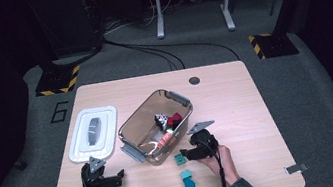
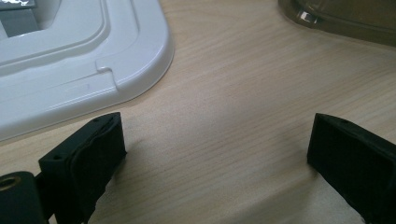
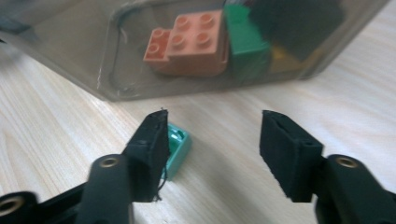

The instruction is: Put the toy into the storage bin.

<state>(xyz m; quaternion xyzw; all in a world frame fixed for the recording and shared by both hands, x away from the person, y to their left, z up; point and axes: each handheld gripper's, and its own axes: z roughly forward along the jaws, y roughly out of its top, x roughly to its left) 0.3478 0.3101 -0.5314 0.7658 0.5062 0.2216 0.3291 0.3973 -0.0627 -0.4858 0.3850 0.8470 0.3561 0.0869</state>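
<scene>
The wooden surface (image 1: 227, 104) carries a clear brown bin (image 1: 135, 124) at its middle, holding several bricks, with a white lid (image 1: 81, 142) lying to its left. At the near left the left gripper (image 1: 115, 177) rests with its jaws spread wide and empty. The right gripper (image 1: 180, 155) sits low by the bin's near wall, jaws partly open and gripping nothing. The small green brick (image 3: 180, 144) lies beside one jaw, mostly outside the gap, so closing here would likely push it aside. A teal brick (image 1: 187, 181) lies nearer.
</scene>
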